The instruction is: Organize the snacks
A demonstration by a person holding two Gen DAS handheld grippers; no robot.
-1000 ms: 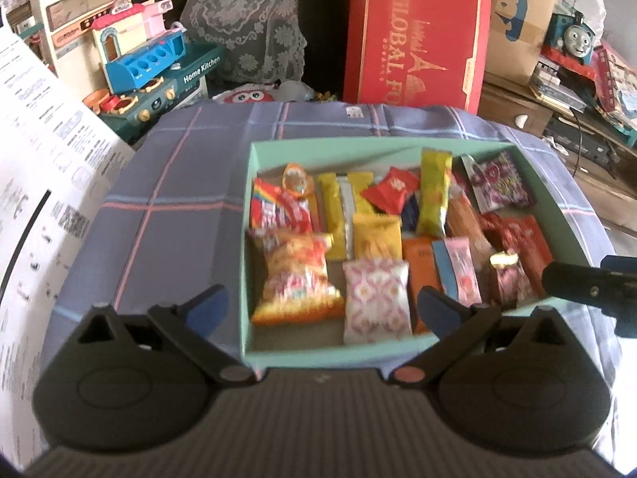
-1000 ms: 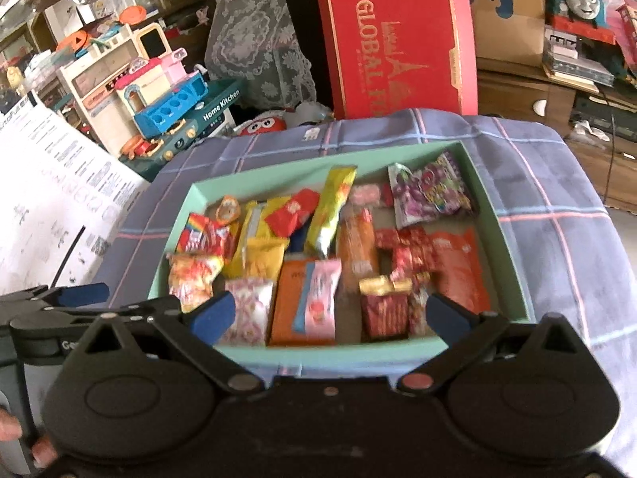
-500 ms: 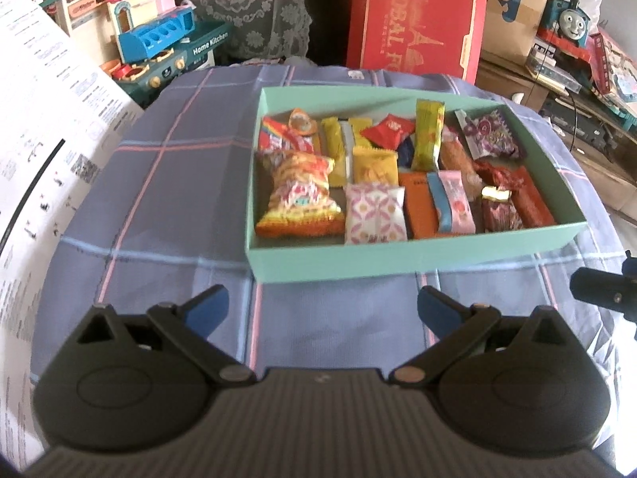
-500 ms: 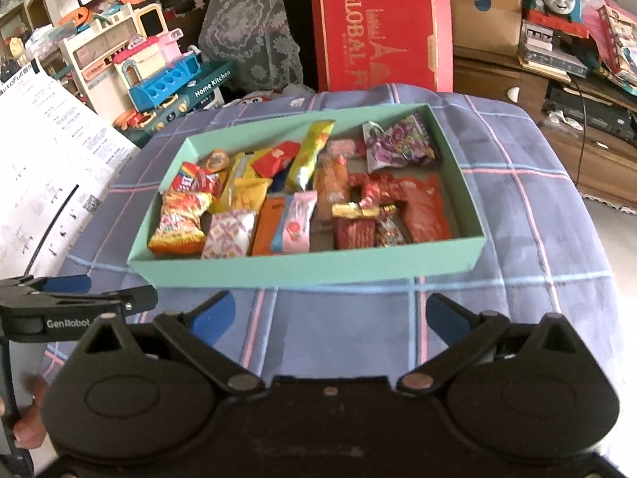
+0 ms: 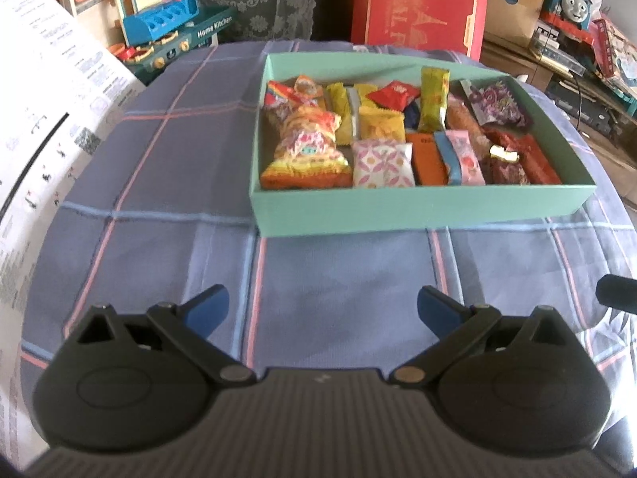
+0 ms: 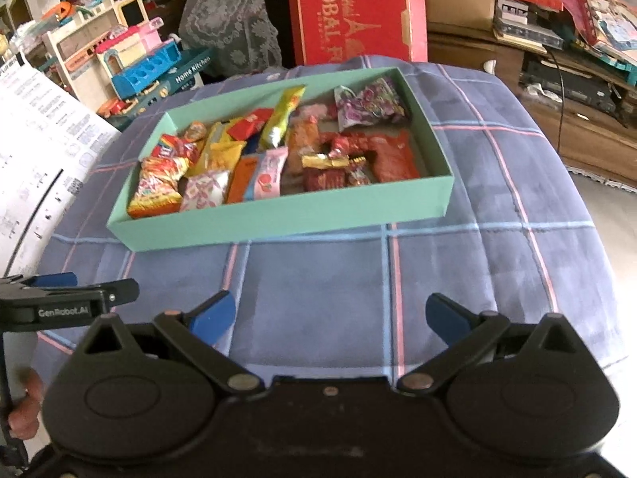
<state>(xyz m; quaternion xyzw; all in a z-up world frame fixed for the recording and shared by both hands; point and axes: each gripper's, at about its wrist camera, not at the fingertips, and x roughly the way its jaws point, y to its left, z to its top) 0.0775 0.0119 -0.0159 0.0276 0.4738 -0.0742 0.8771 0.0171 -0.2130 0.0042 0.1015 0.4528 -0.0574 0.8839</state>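
1. Snacks are lying packed together in a shallow green box, which is sitting ahead of both pairs of jaws on a table covered by a blue plaid cloth.
2. The left gripper is hovering over bare cloth, its jaws standing wide apart with nothing between them; the box is sitting ahead and slightly right of them.
3. The right gripper is likewise hanging over the cloth with jaws spread and empty; the box is lying ahead and a little left of them, turned at an angle.
4. Nearest the left jaws, along the front wall of the box, an orange and yellow bag is lying at the left end, with a white packet patterned in pink just beside it.
5. Farther right an orange bar, a pink and blue packet and dark red packets are sitting in a row.
6. A purple bag is resting at the far right corner, and a tall yellow-green packet is leaning near the middle.
7. In the right wrist view the left gripper is showing at the left edge, and a hand is gripping below it.
8. Beyond the table a red carton is standing upright, with a toy kitchen off to the left of it.
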